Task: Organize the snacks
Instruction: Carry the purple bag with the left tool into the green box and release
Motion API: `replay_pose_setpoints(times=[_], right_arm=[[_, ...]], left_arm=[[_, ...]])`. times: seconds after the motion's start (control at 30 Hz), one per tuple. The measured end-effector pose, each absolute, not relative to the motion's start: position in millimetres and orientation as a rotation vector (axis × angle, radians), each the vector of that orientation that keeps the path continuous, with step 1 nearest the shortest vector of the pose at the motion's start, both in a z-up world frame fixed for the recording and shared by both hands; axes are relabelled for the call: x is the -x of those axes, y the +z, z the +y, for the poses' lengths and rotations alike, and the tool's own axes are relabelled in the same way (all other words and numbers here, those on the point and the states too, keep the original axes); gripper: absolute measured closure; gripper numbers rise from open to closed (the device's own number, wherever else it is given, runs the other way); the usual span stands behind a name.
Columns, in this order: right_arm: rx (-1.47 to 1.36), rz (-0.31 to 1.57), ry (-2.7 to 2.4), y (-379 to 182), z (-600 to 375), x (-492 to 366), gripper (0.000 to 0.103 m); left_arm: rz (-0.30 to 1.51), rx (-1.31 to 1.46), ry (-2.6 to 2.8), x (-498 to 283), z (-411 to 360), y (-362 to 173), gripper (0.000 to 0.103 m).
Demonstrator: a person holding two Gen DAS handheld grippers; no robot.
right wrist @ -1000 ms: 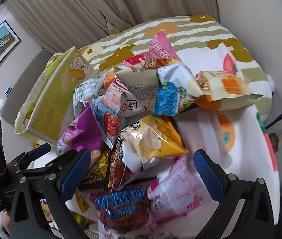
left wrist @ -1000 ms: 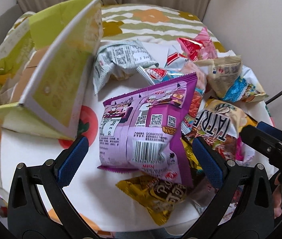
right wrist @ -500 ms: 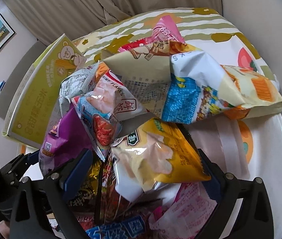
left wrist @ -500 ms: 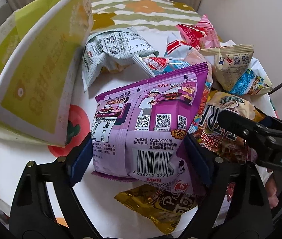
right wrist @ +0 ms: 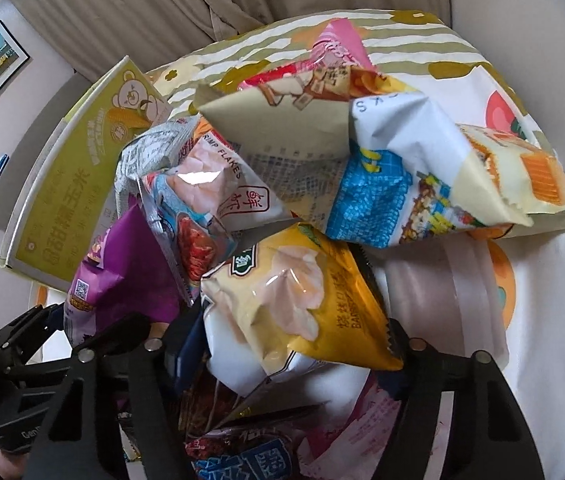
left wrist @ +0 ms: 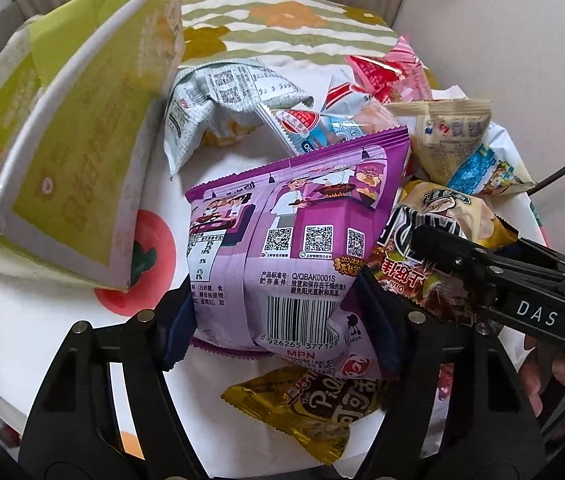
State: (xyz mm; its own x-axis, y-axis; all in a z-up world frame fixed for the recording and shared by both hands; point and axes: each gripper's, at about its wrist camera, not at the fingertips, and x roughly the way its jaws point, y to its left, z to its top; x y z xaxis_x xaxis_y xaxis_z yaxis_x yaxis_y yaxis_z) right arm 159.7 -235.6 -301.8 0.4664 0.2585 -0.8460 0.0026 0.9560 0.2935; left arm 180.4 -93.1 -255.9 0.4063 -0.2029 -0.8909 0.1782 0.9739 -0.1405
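Currently we are judging the sorting as barely begun: most snacks are still lying in one loose heap on the table (left wrist: 82, 364), and the green box (left wrist: 82, 152) standing open at the left is showing no packets inside, as far as we can see.

We are closing the left tool (left wrist: 278, 320) around the lower end of the purple bag (left wrist: 294, 240); its blue pads are lying against both sides of the bag, jaws about half open. We are closing the right tool (right wrist: 290, 356) likewise around the yellow bag (right wrist: 294, 300), which is sitting between the pads and seems touched on both sides.

Remaining, in our judgement: lifting these two out, then the gold packet (left wrist: 314, 408) beneath the purple bag, the grey packet (left wrist: 222, 96), the blue-and-white bag (right wrist: 402, 184), the shrimp packet (right wrist: 210, 200) and the pink and red ones behind.

Writing we are reading:
- purple bag: barcode digits "6926265 377128", "MPN", "Q/QBAK0001S", three QR codes
- shrimp packet: "RIMP FLAKES"
- right tool body, seen from the left camera: "DAS"
- gold packet: partly legible, starting "Pi"
- green box: Chinese characters and a bear drawing
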Motion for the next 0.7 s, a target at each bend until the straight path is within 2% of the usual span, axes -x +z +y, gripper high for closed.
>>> replay_pose_setpoints(times=[0.4,0.7], right_arm=[[-0.287,1.017,0.179,-266,-237,-130,0.039],[-0.247,0.95,0.232,-223,-229,-96,0.039]], left_arm=[[1.038,0.011,-0.224,-151,-93,-211,0.034],[0.93,0.032,-0.17,-111,-78,-156,0.034]])
